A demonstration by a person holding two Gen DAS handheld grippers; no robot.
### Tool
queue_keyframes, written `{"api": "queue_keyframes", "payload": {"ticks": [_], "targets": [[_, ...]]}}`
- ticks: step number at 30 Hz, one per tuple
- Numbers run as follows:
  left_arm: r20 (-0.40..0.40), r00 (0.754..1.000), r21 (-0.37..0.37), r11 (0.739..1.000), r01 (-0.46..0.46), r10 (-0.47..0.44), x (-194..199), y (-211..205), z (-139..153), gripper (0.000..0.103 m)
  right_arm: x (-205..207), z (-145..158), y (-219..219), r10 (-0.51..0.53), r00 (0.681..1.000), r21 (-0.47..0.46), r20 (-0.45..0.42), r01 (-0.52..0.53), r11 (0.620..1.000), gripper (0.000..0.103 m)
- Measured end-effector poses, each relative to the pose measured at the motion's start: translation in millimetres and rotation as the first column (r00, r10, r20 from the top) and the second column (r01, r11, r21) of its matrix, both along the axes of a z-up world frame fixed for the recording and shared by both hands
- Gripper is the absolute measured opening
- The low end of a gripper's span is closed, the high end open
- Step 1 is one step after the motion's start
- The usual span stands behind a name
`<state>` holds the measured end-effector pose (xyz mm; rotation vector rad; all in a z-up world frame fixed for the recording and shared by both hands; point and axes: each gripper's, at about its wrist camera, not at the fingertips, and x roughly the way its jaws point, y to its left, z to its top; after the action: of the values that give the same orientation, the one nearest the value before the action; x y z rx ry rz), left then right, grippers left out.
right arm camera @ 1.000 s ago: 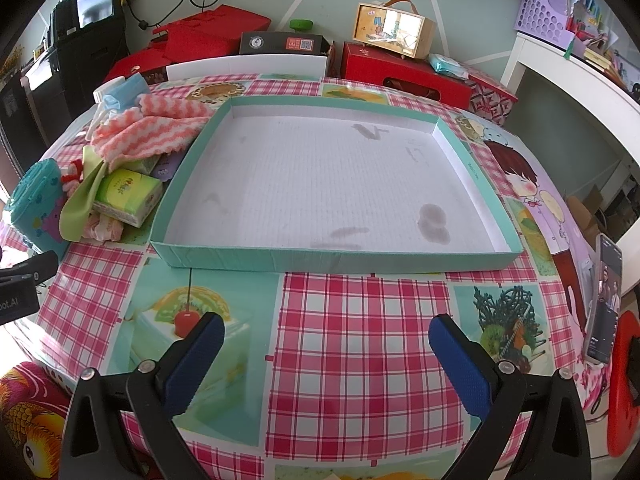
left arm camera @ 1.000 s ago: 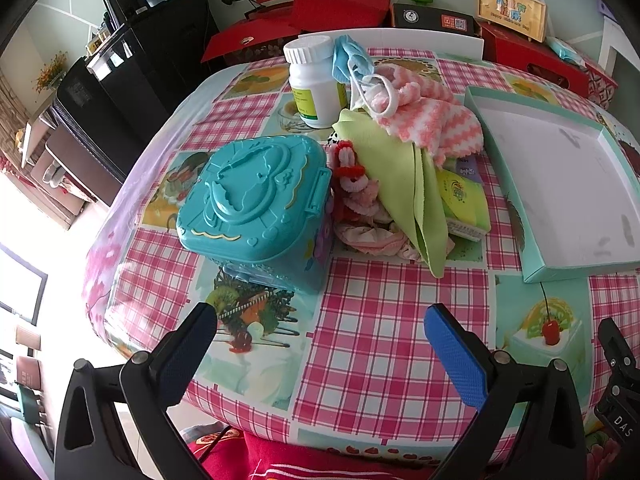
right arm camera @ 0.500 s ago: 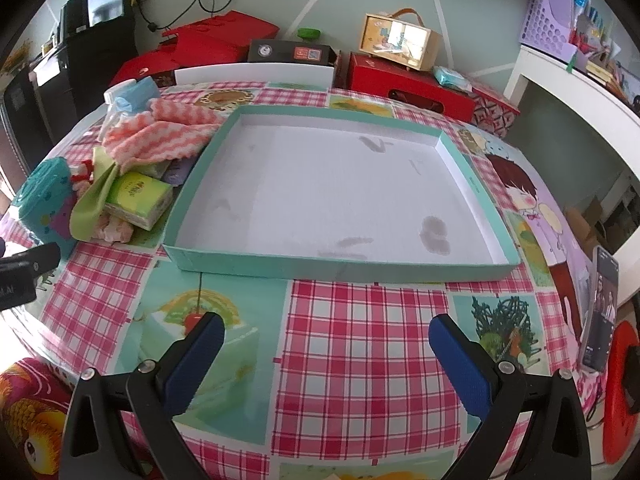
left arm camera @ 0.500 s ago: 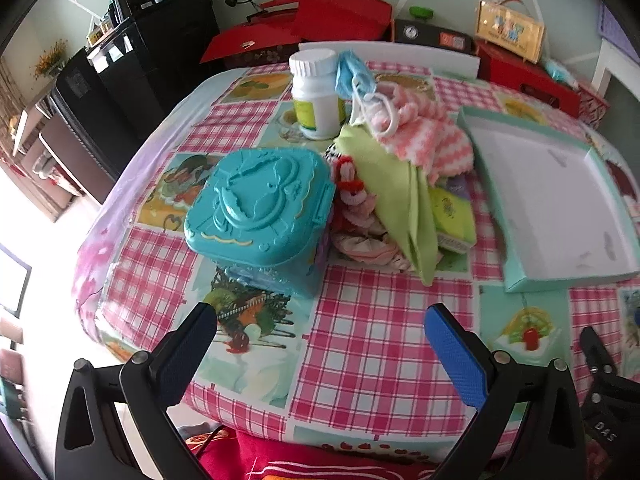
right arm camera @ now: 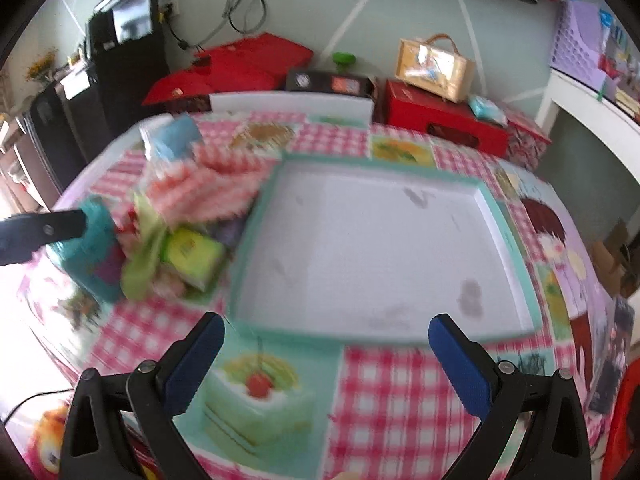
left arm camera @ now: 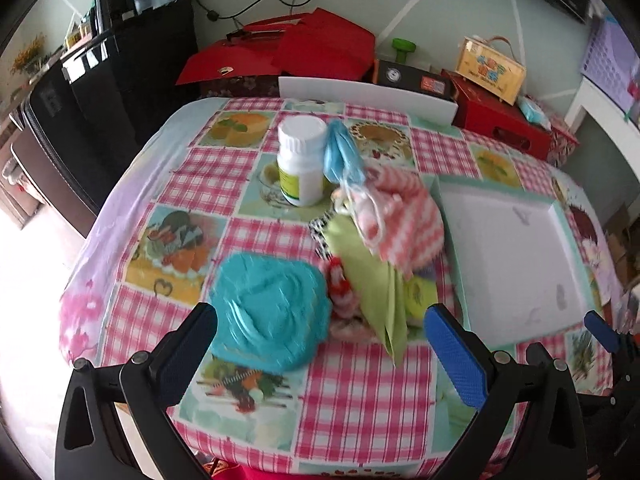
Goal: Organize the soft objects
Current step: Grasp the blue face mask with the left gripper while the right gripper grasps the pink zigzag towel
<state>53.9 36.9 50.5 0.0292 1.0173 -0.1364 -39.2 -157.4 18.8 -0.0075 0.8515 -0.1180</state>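
Both tools have pulled back and risen since a moment ago, so I see more table [left arm camera: 352,396]. My left tool [left arm camera: 320,344] and right tool [right arm camera: 326,360] hang with fingers apart, holding nothing. Ahead of the left tool, the pink striped cloth [left arm camera: 404,224] and green cloth [left arm camera: 372,280] lie heaped between the teal case [left arm camera: 268,312] and the teal tray [right arm camera: 516,264].

glossy tablecloth [left arm camera: 360,400] | fluffy striped cloth [left arm camera: 404,216] | plastic bottle [left arm camera: 302,160] | matt tray [right arm camera: 504,216]

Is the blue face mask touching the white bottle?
Touching. In the left wrist view the blue face mask leans right against the side of the white bottle, with no tablecloth showing between them.
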Motion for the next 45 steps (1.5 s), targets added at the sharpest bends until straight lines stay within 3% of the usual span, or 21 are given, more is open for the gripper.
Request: {"api": "queue_keyframes", "payload": {"ticks": [5,11,21,25,29,32,40,41,45], "targets": [[-0.039,0.999,-0.043,0.998,-0.04,0.038,30,18,7,0.103,30,17,24,0.095,0.995,0.021,0.029,-0.096,0.995,0.103],[-0.083,0.993,-0.097,0.991,-0.088,0.08,61,26,8,0.103,62,13,53,0.179,0.984,0.004,0.023,-0.179,0.984,0.103],[-0.111,0.983,-0.201,0.966,-0.165,0.145,112,12,-1,0.102,111,1,57,0.213,0.977,0.051,0.011,-0.213,0.976,0.103],[-0.114,0.977,-0.205,0.958,-0.201,0.181,130,4,-9,0.1,130,-8,53,0.227,0.974,0.067,-0.001,-0.226,0.972,0.103],[-0.13,0.972,-0.228,0.948,-0.223,0.198,144,-3,-22,0.093,142,-19,51,0.252,0.968,0.097,-0.013,-0.249,0.964,0.103],[-0.156,0.967,-0.233,0.944,-0.235,0.202,149,-9,-34,0.079,148,-28,51,0.275,0.961,0.127,-0.018,-0.27,0.954,0.097],[-0.196,0.956,-0.287,0.92,-0.267,0.217,152,-10,-56,0.04,155,-47,52,0.312,0.95,0.175,-0.023,-0.303,0.937,0.062],[-0.2,0.956,-0.292,0.918,-0.269,0.217,152,-10,-58,0.037,155,-48,52,0.318,0.948,0.185,-0.018,-0.309,0.933,0.055],[-0.207,0.954,-0.304,0.913,-0.272,0.215,151,-11,-63,0.025,155,-55,55,0.343,0.939,0.203,-0.018,-0.333,0.921,0.041]]}}
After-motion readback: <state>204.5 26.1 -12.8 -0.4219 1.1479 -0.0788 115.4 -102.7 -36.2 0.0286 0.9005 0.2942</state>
